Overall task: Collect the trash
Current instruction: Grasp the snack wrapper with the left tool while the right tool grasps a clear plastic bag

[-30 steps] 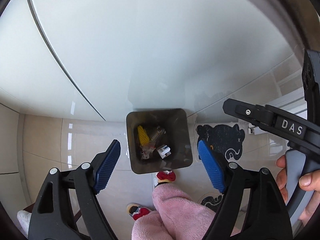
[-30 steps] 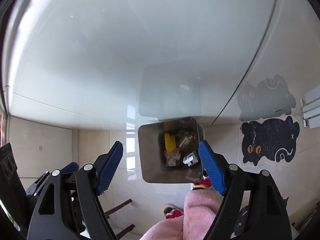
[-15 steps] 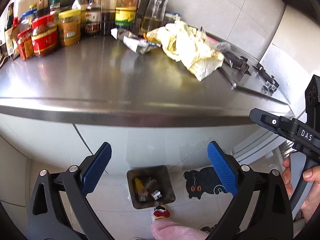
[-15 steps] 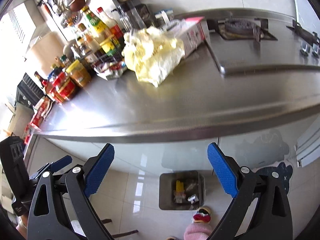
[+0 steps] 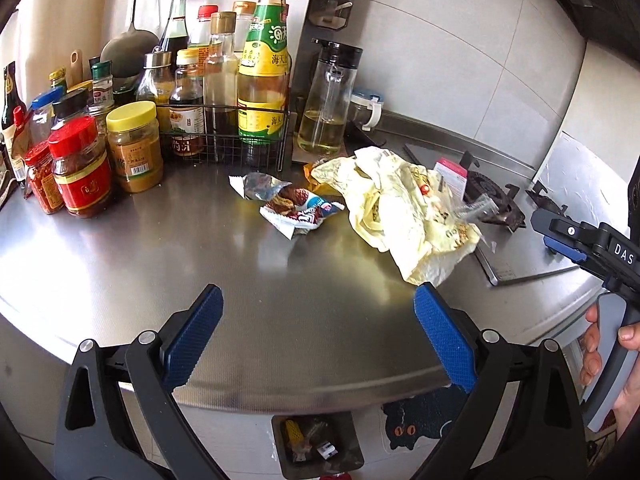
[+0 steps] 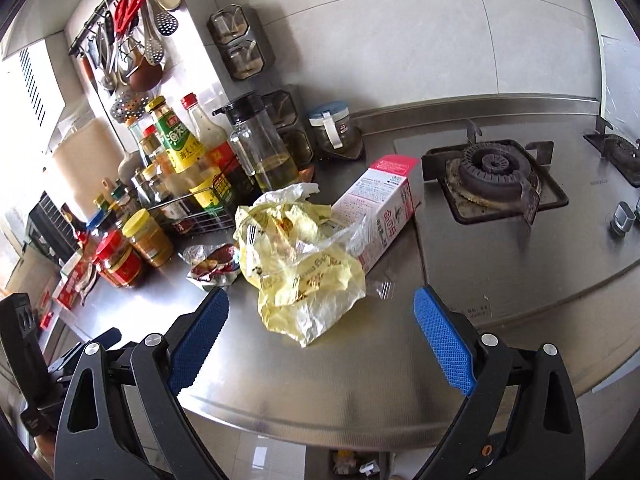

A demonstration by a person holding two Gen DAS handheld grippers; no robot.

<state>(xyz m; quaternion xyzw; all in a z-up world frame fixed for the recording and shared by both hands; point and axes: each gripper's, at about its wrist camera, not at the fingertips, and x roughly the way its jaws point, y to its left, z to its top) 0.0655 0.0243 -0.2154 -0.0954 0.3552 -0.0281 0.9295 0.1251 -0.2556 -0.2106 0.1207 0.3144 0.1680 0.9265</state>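
- Left wrist view: trash sits mid-table. Snack wrapper (image 5: 298, 210) lies flat, crumpled yellow plastic bag (image 5: 404, 208) just to its right, touching or nearly so.
- Pink-and-white carton (image 6: 380, 208) lies on its side behind the bag, partly under it, its end by the gas burner (image 6: 494, 174).
- Small clear plastic scrap (image 6: 382, 288) on the steel beside the bag.
- Bin (image 5: 316, 446) on the floor below the table edge, some rubbish already in it.
- Left tongs (image 5: 318, 330) spread wide, nothing between the pads, hovering over bare table (image 5: 120, 264) short of the wrapper.
- Right tongs (image 6: 320, 340) also wide apart and empty, lined up on the yellow bag.
- Step, my read: reach phase for the next pickup. Right side looks set for the bag; needs to go forward and down, then pinch a thick fold, since thin film can slip.
- Risk: dragging the bag may shift the carton.
- Hard to tell: what the bag holds, how much carton is buried, bin contents. Bin is mostly cut off in the right wrist view.
- Condiment bottles and jars (image 5: 136, 148) stand well behind; not trash, I'd say.
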